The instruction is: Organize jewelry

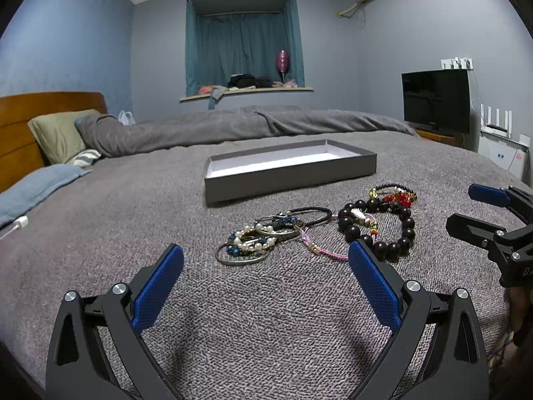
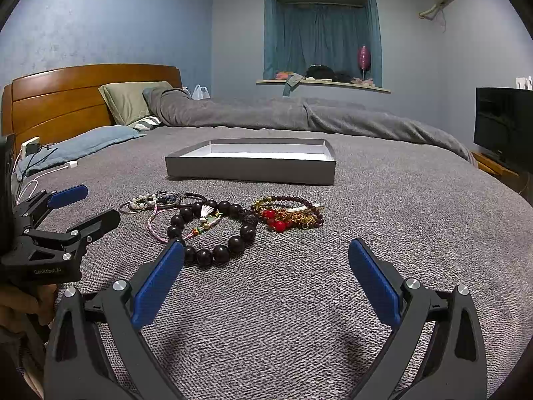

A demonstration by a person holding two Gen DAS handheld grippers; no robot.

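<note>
Jewelry lies in a loose pile on the grey bedspread. A dark wooden bead bracelet [image 1: 396, 230] [image 2: 213, 233] with a white tassel is nearest. A red and gold bead cluster [image 1: 396, 195] [image 2: 288, 213] lies to its right. Pearl and blue bead bracelets with metal bangles [image 1: 253, 243] [image 2: 156, 200], a black hair tie [image 1: 316, 215] and a pink cord [image 1: 319, 248] [image 2: 155, 225] lie to the left. An empty grey tray box [image 1: 289, 180] [image 2: 250, 170] sits behind the pile. My left gripper [image 1: 266, 263] and right gripper [image 2: 266, 260] are both open and empty, short of the pile.
A rolled grey duvet [image 1: 233, 126] and pillows [image 1: 56, 133] lie at the far side of the bed. A wooden headboard [image 2: 66, 93] is at left, a TV [image 1: 436, 100] at right. A charger and white cable [image 2: 43, 163] lie at the left edge.
</note>
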